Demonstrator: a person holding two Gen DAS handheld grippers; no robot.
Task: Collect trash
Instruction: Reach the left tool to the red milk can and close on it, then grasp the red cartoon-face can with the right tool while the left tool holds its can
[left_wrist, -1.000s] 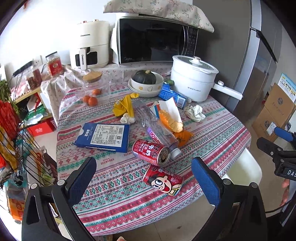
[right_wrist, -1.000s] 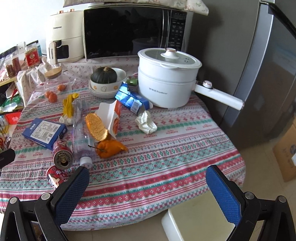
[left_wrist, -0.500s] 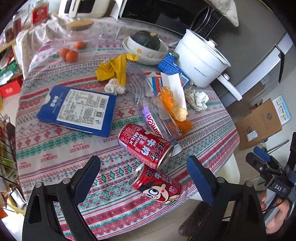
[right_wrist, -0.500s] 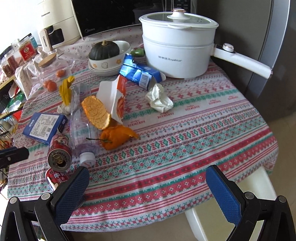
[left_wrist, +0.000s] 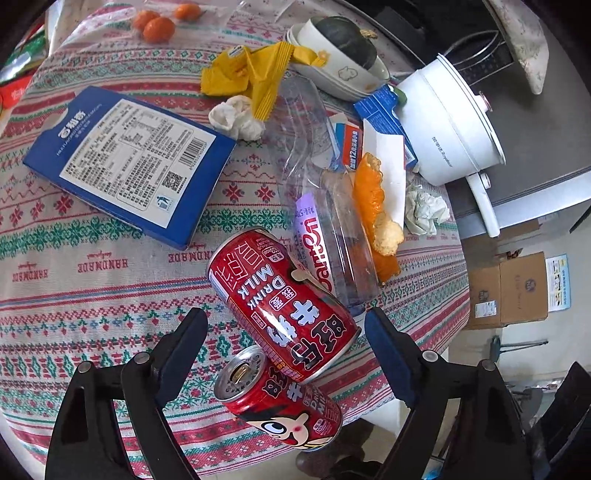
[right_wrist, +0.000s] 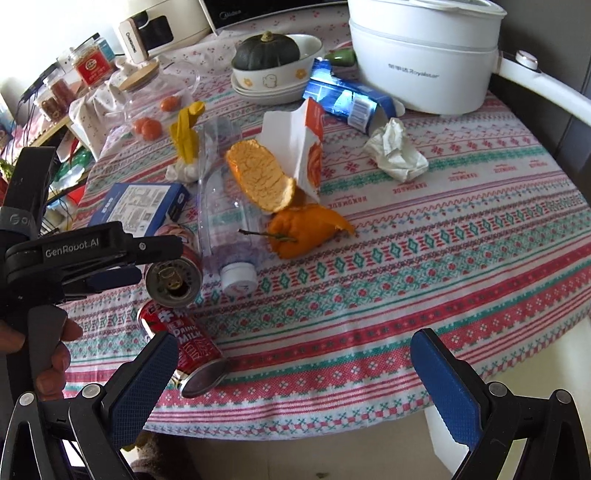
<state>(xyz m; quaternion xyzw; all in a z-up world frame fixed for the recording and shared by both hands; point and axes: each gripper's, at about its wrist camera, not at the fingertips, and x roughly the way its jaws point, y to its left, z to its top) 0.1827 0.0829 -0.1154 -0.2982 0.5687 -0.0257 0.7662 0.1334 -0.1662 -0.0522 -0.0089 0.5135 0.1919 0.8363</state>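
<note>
Two red milk-drink cans lie on the patterned tablecloth (left_wrist: 92, 288). My left gripper (left_wrist: 286, 354) is open, its fingers on either side of the far can (left_wrist: 284, 306), just above the near can (left_wrist: 284, 406). It also shows in the right wrist view (right_wrist: 110, 258), beside the far can (right_wrist: 173, 273). A clear plastic bottle (left_wrist: 317, 192), orange peel (right_wrist: 258, 177), a crumpled tissue (right_wrist: 395, 151), a yellow wrapper (left_wrist: 255, 70) and a blue box (left_wrist: 129, 162) lie beyond. My right gripper (right_wrist: 291, 373) is open and empty at the table's front edge, next to the near can (right_wrist: 184, 347).
A white electric pot (right_wrist: 421, 51), a bowl holding a squash (right_wrist: 273, 59), a blue carton (right_wrist: 347, 99) and a jar with tangerines (right_wrist: 147, 103) stand at the back. Cardboard boxes (left_wrist: 509, 291) sit on the floor to the right.
My left gripper has dropped down and forward over the two red cans, which now fill the space between its fingers. My right gripper has moved closer over the table.
</note>
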